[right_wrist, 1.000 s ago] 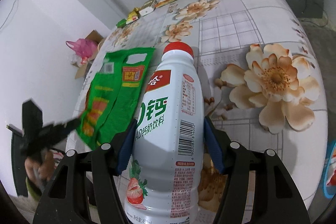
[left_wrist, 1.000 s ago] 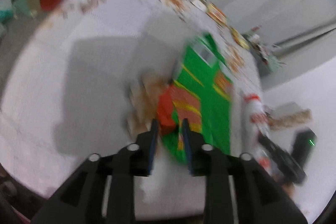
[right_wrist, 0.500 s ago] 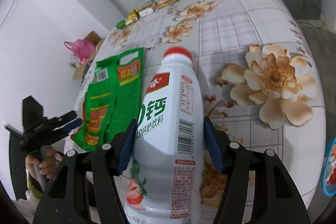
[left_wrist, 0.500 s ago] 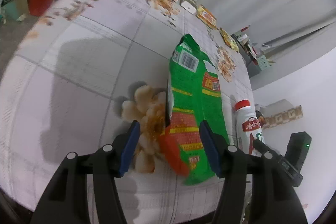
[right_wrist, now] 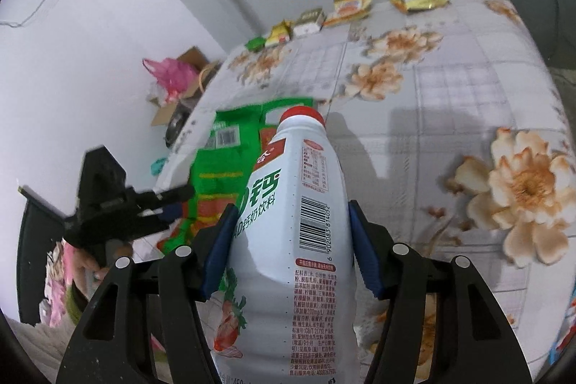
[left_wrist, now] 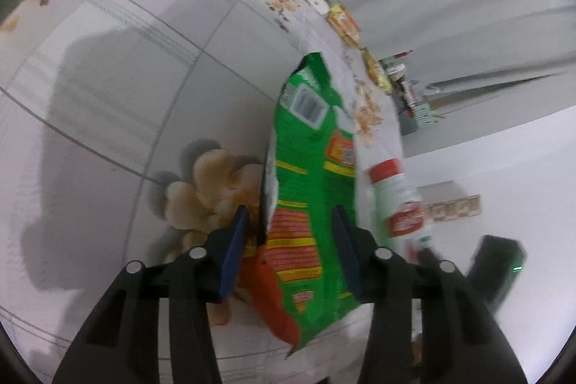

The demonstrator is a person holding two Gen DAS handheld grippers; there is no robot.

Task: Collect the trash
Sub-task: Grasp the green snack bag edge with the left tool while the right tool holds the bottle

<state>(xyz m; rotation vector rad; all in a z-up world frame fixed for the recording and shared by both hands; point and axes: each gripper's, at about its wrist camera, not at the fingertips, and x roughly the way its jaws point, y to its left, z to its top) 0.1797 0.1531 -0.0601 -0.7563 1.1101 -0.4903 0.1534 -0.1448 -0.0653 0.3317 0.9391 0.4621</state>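
A white plastic drink bottle (right_wrist: 298, 240) with a red cap and a red-and-green printed label sits gripped between the blue pads of the right gripper (right_wrist: 291, 240), both pads pressed against its sides, cap pointing away across the table. The table (right_wrist: 450, 117) is covered in a pale grid-patterned cloth printed with large orange-and-cream flowers.

To the bottle's left, near the table's left edge, lies a flat green plastic snack bag (left_wrist: 309, 204) with red and yellow bands and a white barcode patch. The left gripper (left_wrist: 291, 233) straddles the bag's near end; its jaws are closing, the bag between them, and a gap shows between the left pad and the bag's edge, so the pads do not yet press on it. The bag's near corner lies close to the table's near edge, its far end reaching towards the middle.

From the right wrist view the left gripper (right_wrist: 169, 204) appears as a black frame held in a person's hand (right_wrist: 90, 265) just off the table's left edge.

A row of small wrappers (right_wrist: 345, 9), yellow, orange and green, lines the table's far edge. Beyond the far left corner, a cardboard box (right_wrist: 180, 89) holds a pink plastic bag (right_wrist: 169, 74) against the white wall.
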